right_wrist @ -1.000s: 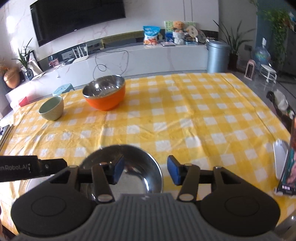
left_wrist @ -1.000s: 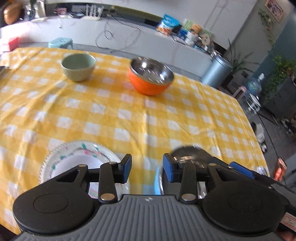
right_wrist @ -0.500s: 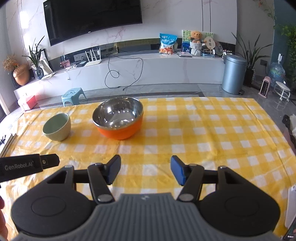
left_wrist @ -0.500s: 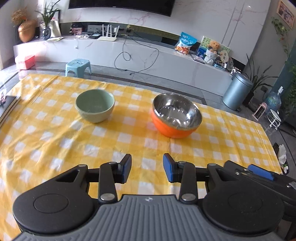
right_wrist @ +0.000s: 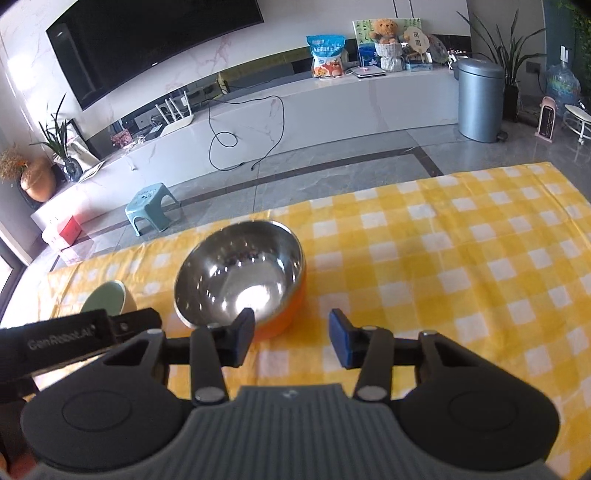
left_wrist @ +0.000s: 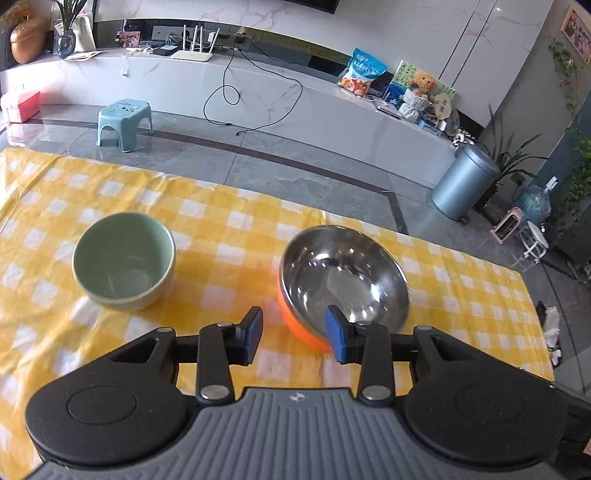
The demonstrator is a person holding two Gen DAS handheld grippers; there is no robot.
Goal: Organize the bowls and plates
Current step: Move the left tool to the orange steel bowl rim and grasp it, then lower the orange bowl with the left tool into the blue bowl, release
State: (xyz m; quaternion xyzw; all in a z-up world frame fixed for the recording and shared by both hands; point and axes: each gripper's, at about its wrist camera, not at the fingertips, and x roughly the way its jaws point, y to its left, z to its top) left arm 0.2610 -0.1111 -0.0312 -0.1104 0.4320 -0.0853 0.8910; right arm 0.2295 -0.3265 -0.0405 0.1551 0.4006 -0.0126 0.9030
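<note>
Left gripper (left_wrist: 294, 334) jaws apart, empty; orange steel-lined bowl (left_wrist: 343, 278) just ahead, pale green ceramic bowl (left_wrist: 123, 260) ahead-left. Right gripper (right_wrist: 291, 338) likewise agape, empty. "GenRobot.AI" label (right_wrist: 59, 339) on neighbouring black gripper.

A yellow checked tablecloth (left_wrist: 229, 236) covers the table. Beyond it stand a small teal stool (left_wrist: 125, 123) and a grey bin (right_wrist: 479, 100). A teddy bear (right_wrist: 384, 29) sits on the white counter (right_wrist: 332, 107).

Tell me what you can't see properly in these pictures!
- Green bowl, right wrist view: mostly hidden behind the left gripper's body.
- Orange bowl, left wrist view: near rim covered by a blue fingertip.
- Snack bag, right wrist view: print too small to read.
- Checked tablecloth: near part hidden under both grippers.
</note>
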